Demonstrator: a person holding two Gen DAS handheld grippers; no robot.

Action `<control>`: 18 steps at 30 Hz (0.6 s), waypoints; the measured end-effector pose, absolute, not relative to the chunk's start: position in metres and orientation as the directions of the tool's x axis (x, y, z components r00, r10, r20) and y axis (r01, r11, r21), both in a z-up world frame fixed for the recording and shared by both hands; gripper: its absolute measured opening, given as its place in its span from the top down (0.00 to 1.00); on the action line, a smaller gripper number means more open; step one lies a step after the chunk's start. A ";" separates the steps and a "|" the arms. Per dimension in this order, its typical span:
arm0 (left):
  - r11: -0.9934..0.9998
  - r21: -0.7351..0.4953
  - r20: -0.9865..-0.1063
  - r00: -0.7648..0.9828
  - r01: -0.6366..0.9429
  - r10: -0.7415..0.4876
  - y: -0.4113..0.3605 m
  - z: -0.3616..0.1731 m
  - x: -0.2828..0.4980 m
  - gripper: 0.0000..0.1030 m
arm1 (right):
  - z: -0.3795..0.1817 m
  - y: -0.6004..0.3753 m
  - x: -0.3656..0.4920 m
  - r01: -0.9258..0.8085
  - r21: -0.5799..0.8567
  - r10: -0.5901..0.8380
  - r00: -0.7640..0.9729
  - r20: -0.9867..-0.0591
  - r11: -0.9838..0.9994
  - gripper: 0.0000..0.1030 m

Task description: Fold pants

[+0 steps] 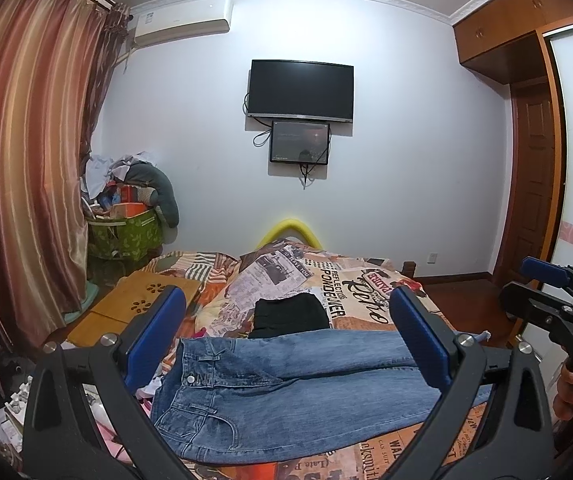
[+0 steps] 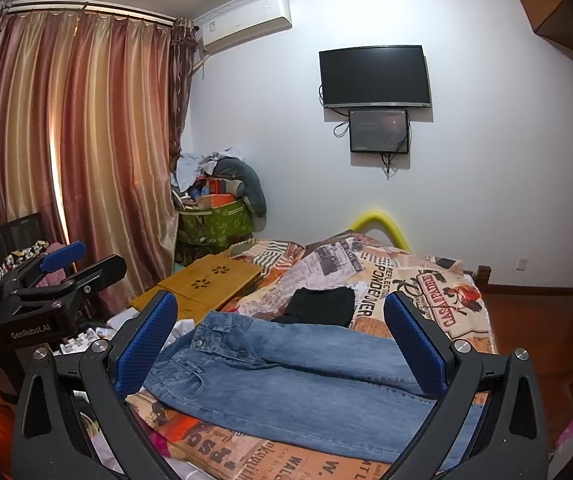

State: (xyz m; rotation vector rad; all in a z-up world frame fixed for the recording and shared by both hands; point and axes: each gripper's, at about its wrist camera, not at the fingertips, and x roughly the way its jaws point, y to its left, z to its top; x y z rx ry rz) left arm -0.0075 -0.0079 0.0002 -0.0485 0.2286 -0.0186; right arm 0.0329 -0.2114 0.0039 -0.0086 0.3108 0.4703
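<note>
Blue jeans [image 1: 286, 392] lie flat across the bed, waistband at the left, legs running right; they also show in the right wrist view [image 2: 286, 376]. My left gripper [image 1: 286, 312] is open and empty, held above the jeans, its blue pads wide apart. My right gripper [image 2: 282, 312] is open and empty too, above the jeans. The right gripper shows at the right edge of the left wrist view [image 1: 542, 284], the left gripper at the left of the right wrist view [image 2: 82, 260].
A folded black garment [image 1: 290, 314] lies on the printed bedspread [image 1: 366, 292] beyond the jeans. A wooden lap table [image 1: 138, 300] sits left of the bed. A green hamper [image 1: 126, 236] stands by the curtain [image 1: 26, 160]. A TV [image 1: 300, 90] hangs on the wall.
</note>
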 end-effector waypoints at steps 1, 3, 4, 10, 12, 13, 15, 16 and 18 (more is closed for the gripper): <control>0.999 -0.049 -0.225 0.974 0.014 -0.024 -0.009 0.002 -0.008 0.00 | 0.004 -0.212 0.032 -0.448 0.063 0.445 0.845 -0.296 0.892 0.00; 0.999 -0.048 -0.222 0.975 0.016 -0.027 -0.009 0.001 -0.010 0.00 | 0.004 -0.211 0.032 -0.447 0.064 0.445 0.845 -0.296 0.892 0.00; 0.999 -0.048 -0.221 0.975 0.017 -0.027 -0.010 0.001 -0.009 0.00 | 0.004 -0.212 0.032 -0.448 0.065 0.446 0.845 -0.295 0.892 0.00; 0.999 -0.040 -0.214 0.976 0.019 -0.027 -0.011 0.000 -0.013 0.00 | 0.004 -0.213 0.031 -0.447 0.067 0.446 0.847 -0.290 0.892 0.00; 0.999 -0.039 -0.213 0.977 0.019 -0.027 -0.011 0.001 -0.013 0.00 | 0.004 -0.213 0.031 -0.447 0.065 0.445 0.847 -0.290 0.892 0.00; 0.999 -0.039 -0.213 0.977 0.019 -0.027 -0.011 0.001 -0.013 0.00 | 0.004 -0.213 0.031 -0.446 0.066 0.445 0.847 -0.290 0.892 0.00; 0.999 -0.040 -0.214 0.976 0.020 -0.028 -0.011 0.001 -0.013 0.00 | 0.004 -0.213 0.030 -0.446 0.065 0.444 0.848 -0.290 0.893 0.00; 0.999 -0.041 -0.213 0.977 0.020 -0.028 -0.012 0.001 -0.014 0.00 | 0.004 -0.213 0.030 -0.446 0.065 0.445 0.848 -0.289 0.893 0.00; 0.999 -0.040 -0.213 0.977 0.019 -0.027 -0.012 0.001 -0.013 0.00 | 0.004 -0.213 0.030 -0.446 0.065 0.444 0.848 -0.289 0.893 0.00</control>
